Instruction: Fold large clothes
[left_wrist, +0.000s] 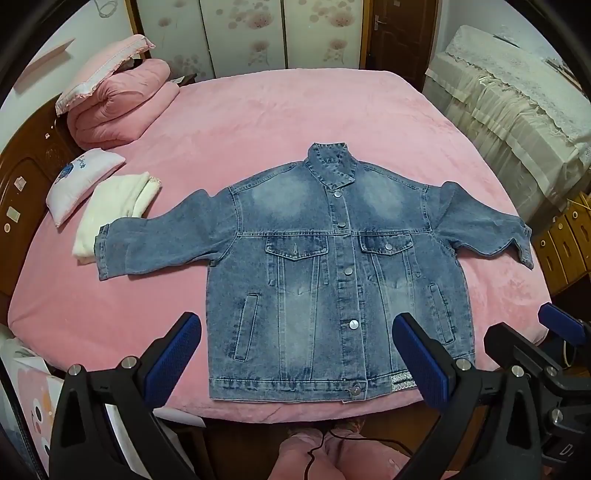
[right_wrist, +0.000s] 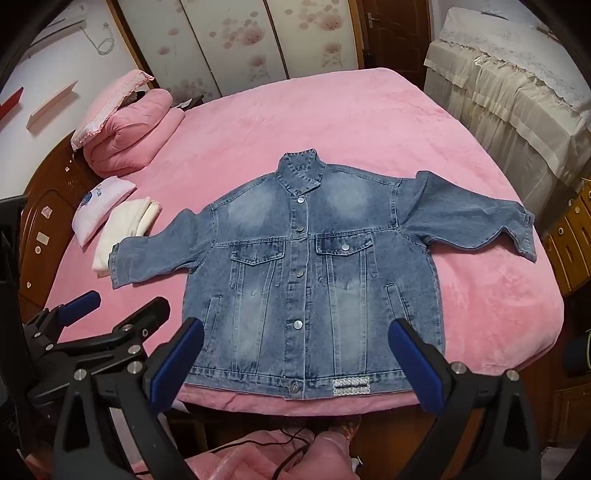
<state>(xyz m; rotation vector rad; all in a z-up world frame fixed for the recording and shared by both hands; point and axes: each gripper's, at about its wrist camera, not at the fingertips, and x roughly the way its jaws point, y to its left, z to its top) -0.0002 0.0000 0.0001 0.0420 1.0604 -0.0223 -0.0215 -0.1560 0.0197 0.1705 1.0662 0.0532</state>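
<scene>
Both the left gripper and right gripper hang spread wide and empty above the hem of the denim jacket, which lies flat, buttoned, sleeves out, on the pink bed. Each wrist view catches the other gripper beside the jacket; a folded cream cloth touches one cuff.

Pink bed — floral sliding panels, dark wooden door behind.

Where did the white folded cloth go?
In both views the white folded cloth lies on the pink bed at the left, between the small pillow and the denim jacket's left-hand sleeve cuff, which overlaps it.
</scene>
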